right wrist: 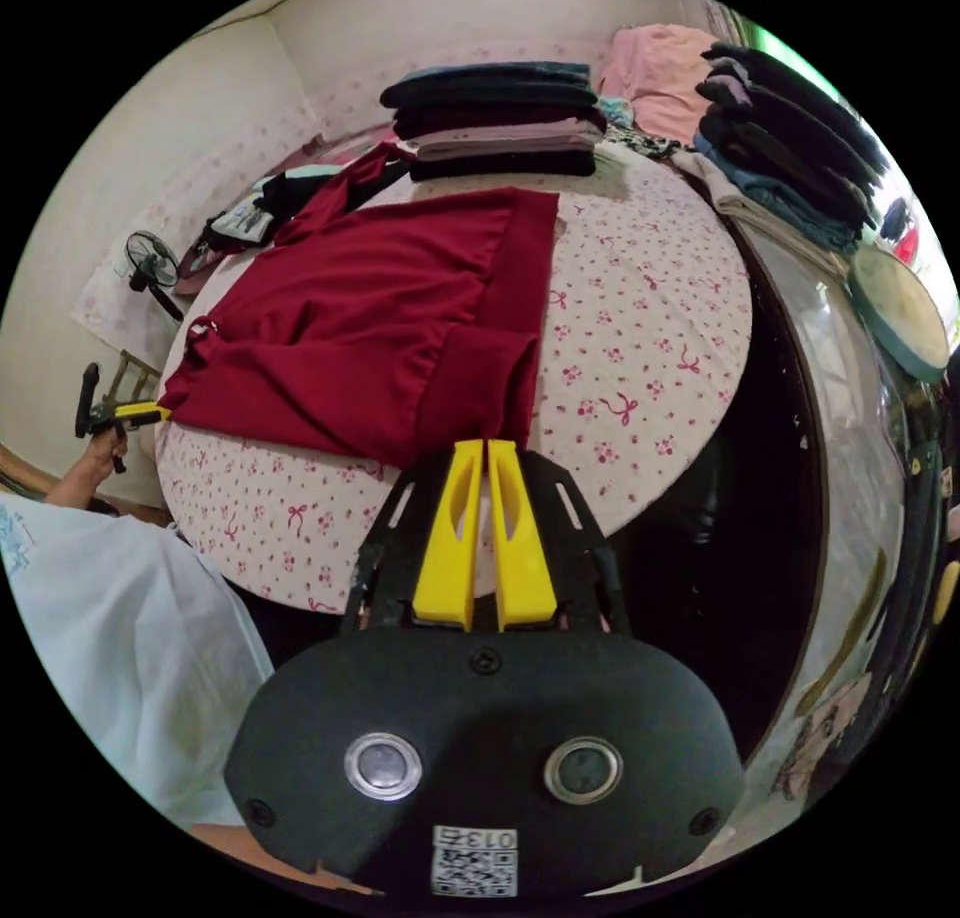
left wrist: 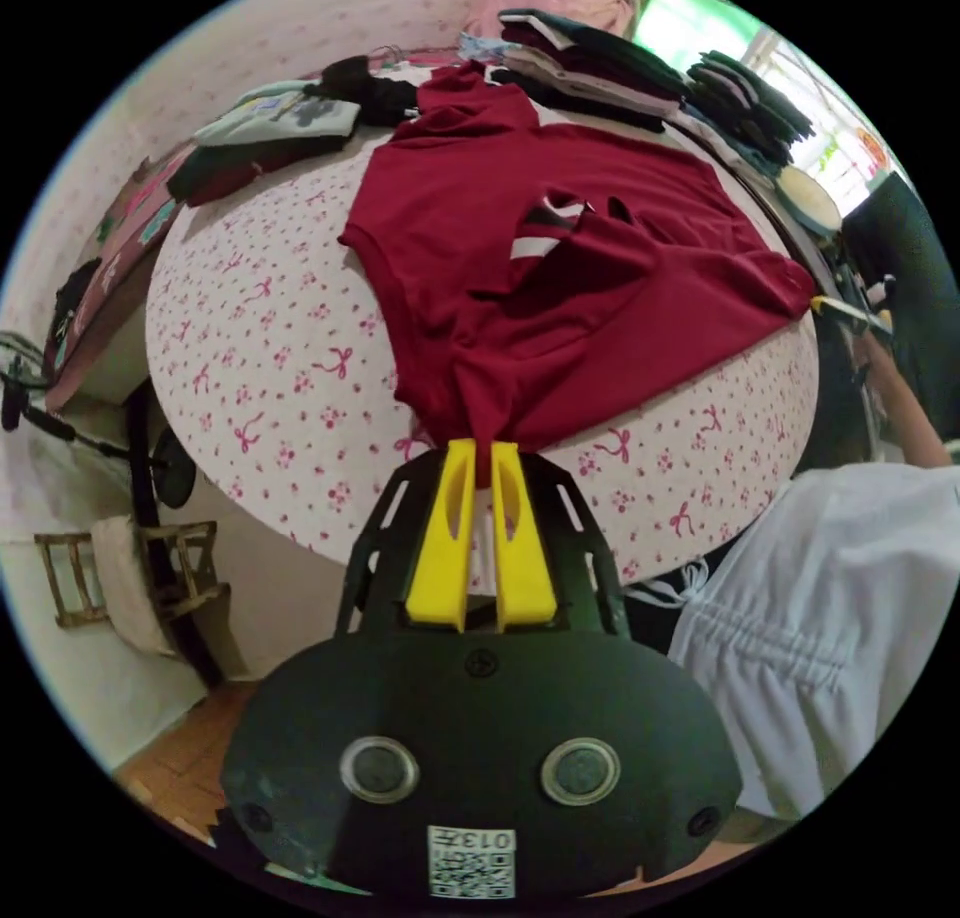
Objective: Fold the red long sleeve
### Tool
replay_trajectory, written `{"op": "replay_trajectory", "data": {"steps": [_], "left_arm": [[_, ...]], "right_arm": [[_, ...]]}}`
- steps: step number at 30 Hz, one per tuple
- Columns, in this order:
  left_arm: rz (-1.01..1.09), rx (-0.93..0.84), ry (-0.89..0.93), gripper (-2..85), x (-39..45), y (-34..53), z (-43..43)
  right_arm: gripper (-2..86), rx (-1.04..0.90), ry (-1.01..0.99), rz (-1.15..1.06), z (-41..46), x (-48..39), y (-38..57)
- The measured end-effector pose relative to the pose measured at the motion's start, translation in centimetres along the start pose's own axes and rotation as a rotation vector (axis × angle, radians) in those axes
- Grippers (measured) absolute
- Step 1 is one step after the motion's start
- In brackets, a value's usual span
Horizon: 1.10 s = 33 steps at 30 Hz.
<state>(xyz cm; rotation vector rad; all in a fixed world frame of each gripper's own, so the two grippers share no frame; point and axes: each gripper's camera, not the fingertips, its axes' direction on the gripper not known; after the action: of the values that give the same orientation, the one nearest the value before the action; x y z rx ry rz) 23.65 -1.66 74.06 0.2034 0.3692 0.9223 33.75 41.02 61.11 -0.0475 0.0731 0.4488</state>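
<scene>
The red long sleeve [left wrist: 560, 288] lies spread on a surface covered by a white sheet with pink bows [left wrist: 260, 338]; its far sleeve trails toward the back. My left gripper [left wrist: 482, 450] is shut on the near hem corner, which bunches into the yellow jaws. At the shirt's right corner the right gripper [left wrist: 838, 307] holds the cloth. In the right gripper view the red long sleeve [right wrist: 370, 308] lies partly folded over itself, and my right gripper [right wrist: 487, 446] is shut on its near edge. The left gripper [right wrist: 142, 413] grips the far left corner there.
Stacks of folded dark clothes [left wrist: 590, 58] [right wrist: 500, 118] line the far edge, and another pile [right wrist: 790, 148] sits on the right. A person's white clothing [left wrist: 830, 598] is close by. A fan [right wrist: 150, 258] and a wooden stool [left wrist: 150, 568] stand off the left side.
</scene>
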Motion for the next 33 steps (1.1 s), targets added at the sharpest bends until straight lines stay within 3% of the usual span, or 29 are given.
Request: {"op": "replay_trajectory", "data": {"steps": [5,11,19,24,26,28,33], "left_arm": [[0.093,-0.035,-0.005,1.2,-0.6,-1.4,-1.5],[0.112,-0.077,0.037,2.3,-1.0,-2.2,-0.4],[-0.036,0.09,0.021,8.3,-1.7,-0.5,-4.5],[0.039,0.052,-0.063,8.2,2.1,-3.5,-2.2],[0.044,0.026,-0.095,7.2,3.0,-4.3,-0.8],[0.05,-0.049,-0.14,6.3,3.3,-4.6,1.2],[-0.058,0.008,-0.098,5.2,1.6,-2.8,0.4]], "right_arm": [[0.8,-0.058,-0.022,-0.021,-3.8,2.0,-2.5],[3.5,-0.2,-0.105,-0.013,-0.4,2.9,-5.3],[9.4,0.071,-0.05,0.0,-6.5,1.9,-7.5],[9.7,-0.007,0.018,-0.125,-2.8,-1.9,-11.6],[6.0,-0.075,0.062,-0.154,-0.3,-3.1,-13.4],[5.3,-0.158,0.128,-0.129,1.4,-3.2,-14.2],[6.1,-0.032,0.007,0.078,-1.6,-0.6,-14.5]]}}
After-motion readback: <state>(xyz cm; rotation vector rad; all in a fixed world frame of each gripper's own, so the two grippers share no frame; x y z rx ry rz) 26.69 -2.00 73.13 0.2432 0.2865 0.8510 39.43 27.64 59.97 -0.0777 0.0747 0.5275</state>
